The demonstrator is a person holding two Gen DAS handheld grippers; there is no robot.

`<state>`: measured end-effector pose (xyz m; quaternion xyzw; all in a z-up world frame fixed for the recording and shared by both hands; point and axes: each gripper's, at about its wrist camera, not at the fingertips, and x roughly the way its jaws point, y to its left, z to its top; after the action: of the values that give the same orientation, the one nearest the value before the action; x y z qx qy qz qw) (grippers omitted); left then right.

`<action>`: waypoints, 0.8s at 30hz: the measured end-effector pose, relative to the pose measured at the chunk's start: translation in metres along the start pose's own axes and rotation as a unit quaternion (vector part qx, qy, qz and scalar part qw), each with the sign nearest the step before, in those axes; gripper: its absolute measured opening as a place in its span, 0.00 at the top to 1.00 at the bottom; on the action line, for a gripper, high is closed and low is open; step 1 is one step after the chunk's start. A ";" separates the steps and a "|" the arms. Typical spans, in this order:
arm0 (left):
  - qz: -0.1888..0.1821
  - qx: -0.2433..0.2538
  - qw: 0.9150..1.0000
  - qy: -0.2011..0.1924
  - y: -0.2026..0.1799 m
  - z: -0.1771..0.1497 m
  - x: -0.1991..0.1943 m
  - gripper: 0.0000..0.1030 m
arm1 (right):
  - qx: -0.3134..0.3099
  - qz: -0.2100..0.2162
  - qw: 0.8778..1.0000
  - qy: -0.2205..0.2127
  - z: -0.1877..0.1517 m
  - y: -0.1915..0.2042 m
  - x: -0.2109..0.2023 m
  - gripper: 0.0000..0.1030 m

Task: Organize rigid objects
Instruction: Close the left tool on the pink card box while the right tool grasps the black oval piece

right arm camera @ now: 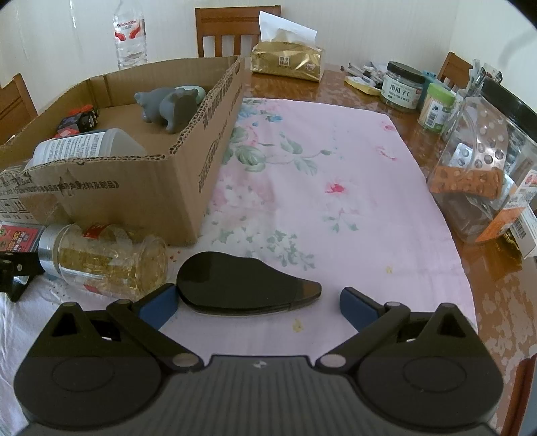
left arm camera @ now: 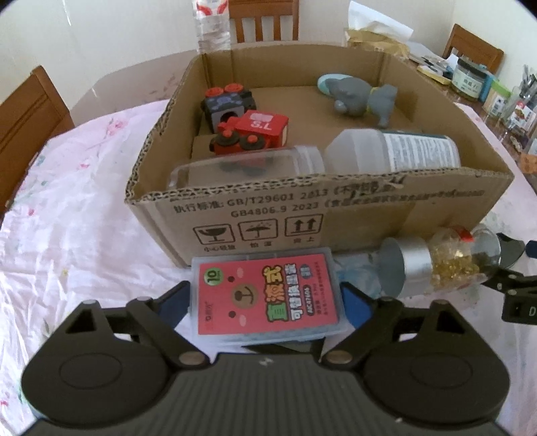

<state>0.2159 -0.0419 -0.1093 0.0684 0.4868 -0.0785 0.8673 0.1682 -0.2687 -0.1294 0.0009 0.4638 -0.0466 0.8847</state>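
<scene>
Left wrist view: my left tongs (left arm camera: 266, 296) grip the red-labelled plastic case (left arm camera: 266, 293) just before the cardboard box (left arm camera: 302, 214); I should lift it clear of the near wall.

Right wrist view: my right tongs (right arm camera: 257, 300) gape wide around the black flat object (right arm camera: 241, 286) on the table (right arm camera: 335, 187); I should centre before closing.

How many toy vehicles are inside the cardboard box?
2. The red toy vehicle sits near the box's left side; the black toy vehicle stands just behind it. The bottles lying in front may hide others.

Home dining room: wooden chairs (right arm camera: 224, 32), floral tablecloth (right arm camera: 302, 174), tissue pack (right arm camera: 288, 60), food jars (right arm camera: 402, 87).
</scene>
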 end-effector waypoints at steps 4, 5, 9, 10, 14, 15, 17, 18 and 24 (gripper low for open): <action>-0.003 -0.008 1.000 -0.001 0.003 0.000 -0.001 0.11 | 0.001 0.000 1.000 0.004 0.001 0.000 0.001 0.00; -0.002 -0.010 1.000 -0.001 0.004 0.000 -0.001 0.11 | 0.001 0.000 1.000 0.006 0.002 0.001 0.000 0.00; 0.007 -0.009 1.000 0.000 0.011 -0.003 -0.004 0.11 | -0.001 0.003 1.000 0.006 0.002 0.006 0.001 0.00; 0.007 -0.009 1.000 0.000 0.013 -0.005 -0.005 0.11 | 0.000 0.002 1.000 0.004 0.002 0.008 0.001 0.00; 0.005 -0.005 1.000 -0.002 0.023 -0.015 -0.011 0.11 | -0.001 0.003 1.000 0.000 0.003 0.012 0.002 0.00; 0.001 -0.004 1.000 -0.003 0.026 -0.017 -0.013 0.11 | -0.003 0.003 1.000 -0.001 0.002 0.013 0.002 0.00; -0.001 -0.004 1.000 -0.001 0.033 -0.023 -0.016 0.11 | -0.003 0.004 1.000 -0.003 0.002 0.012 0.002 0.00; -0.003 -0.006 1.000 -0.002 0.036 -0.026 -0.019 0.11 | -0.003 0.004 1.000 -0.003 0.002 0.013 0.002 0.00; -0.026 -0.007 1.000 0.007 0.045 -0.041 -0.029 0.11 | -0.002 0.002 1.000 -0.003 0.001 0.013 0.001 0.00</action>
<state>0.1762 0.0122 -0.1033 0.0506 0.4950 -0.0972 0.8619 0.1709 -0.2563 -0.1301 0.0005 0.4615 -0.0438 0.8861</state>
